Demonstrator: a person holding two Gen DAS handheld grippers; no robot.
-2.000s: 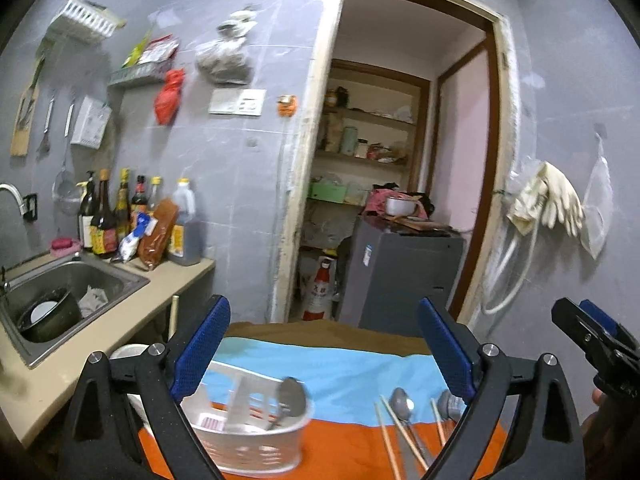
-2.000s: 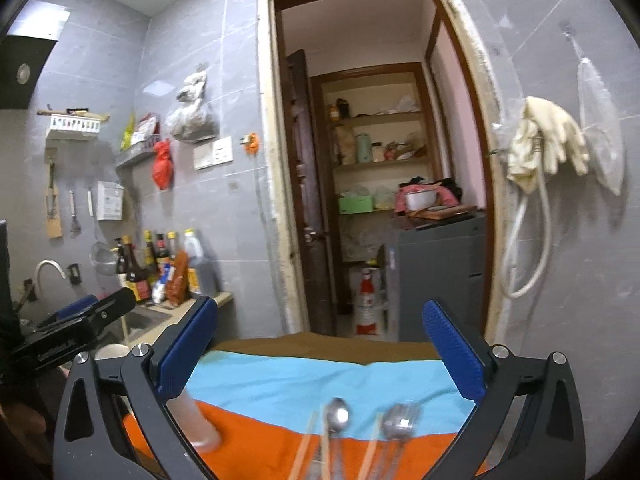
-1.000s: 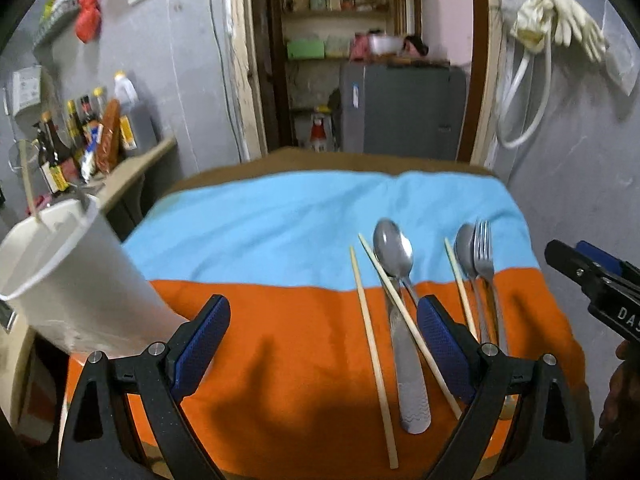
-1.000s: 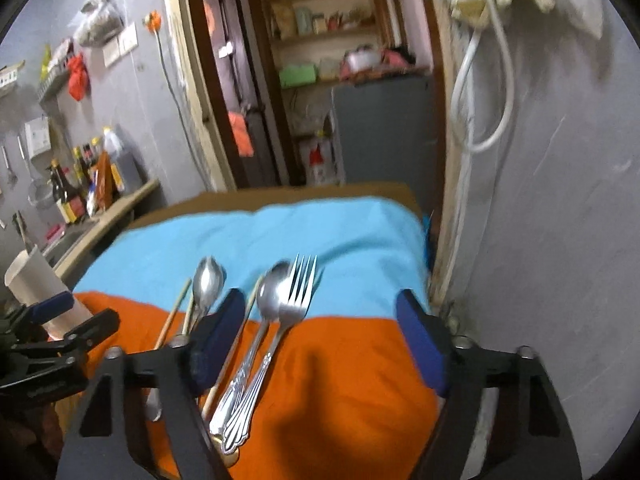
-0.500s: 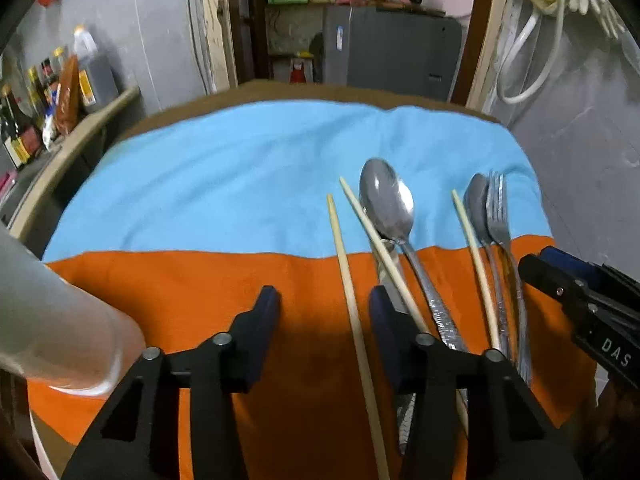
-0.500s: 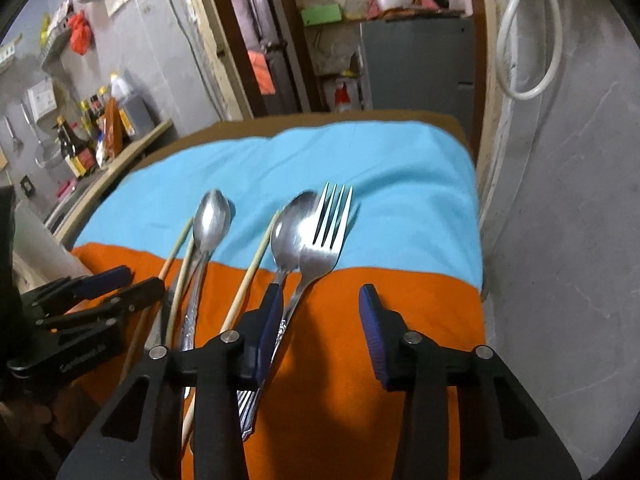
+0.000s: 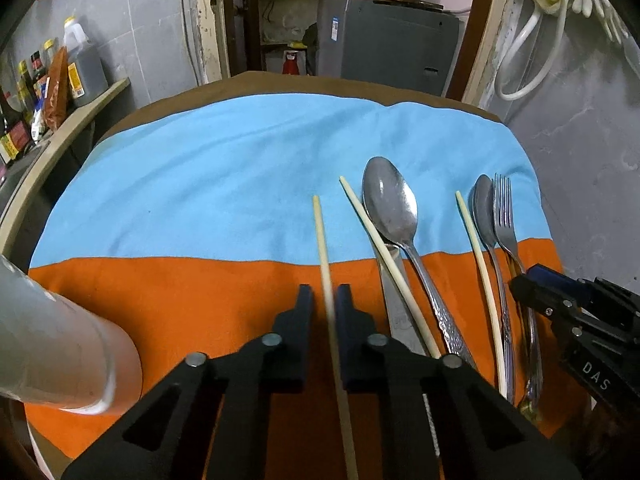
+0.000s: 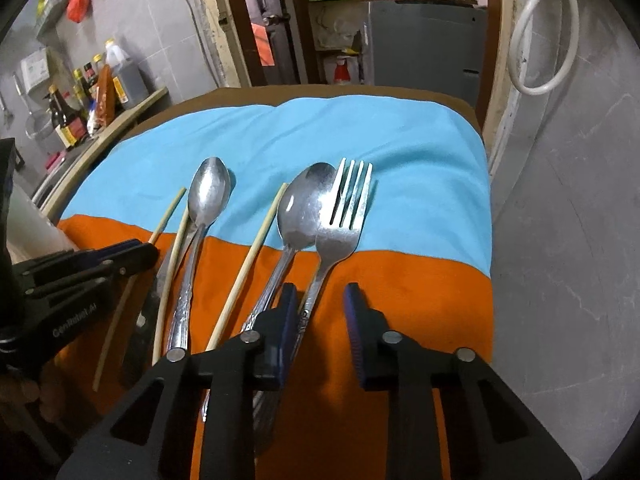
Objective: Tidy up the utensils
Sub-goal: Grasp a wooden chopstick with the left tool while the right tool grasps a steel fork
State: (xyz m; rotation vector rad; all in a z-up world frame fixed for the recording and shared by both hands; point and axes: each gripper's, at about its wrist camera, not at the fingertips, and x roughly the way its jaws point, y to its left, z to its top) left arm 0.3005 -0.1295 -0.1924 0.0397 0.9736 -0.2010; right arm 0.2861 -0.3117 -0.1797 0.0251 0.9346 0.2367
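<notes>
Orange and blue cloth (image 7: 200,200) is covering the tabletop, and your utensils are lying in a row toward its right edge, handles pointing at you. Compared with half a second ago, your left gripper (image 7: 322,300) is no longer standing wide: its jaws are now narrowed around the leftmost chopstick (image 7: 320,232), which is running straight up between them. Contact is not confirmed; slivers of cloth are still showing on either side of the stick, so you are closing on it rather than holding it. Your right gripper (image 8: 320,300) is also narrower than before but remaining open, empty, with its left pad beside the fork (image 8: 340,220) handle and only bare cloth between the jaws. Judgement: you are starting the sort with chopsticks, and the fork pick is not yet lined up.

Other items are lying as follows: a second chopstick (image 7: 384,264) is crossing a large spoon (image 7: 390,204); a third chopstick (image 7: 478,256) is lying just beside a small spoon (image 7: 484,212), which is touching the fork.

A white cup (image 7: 52,344) is standing at the near left corner, cut off by the frame. Handle ends of all utensils are hidden beneath the grippers. A flat metal piece under the large spoon is too covered to identify.
</notes>
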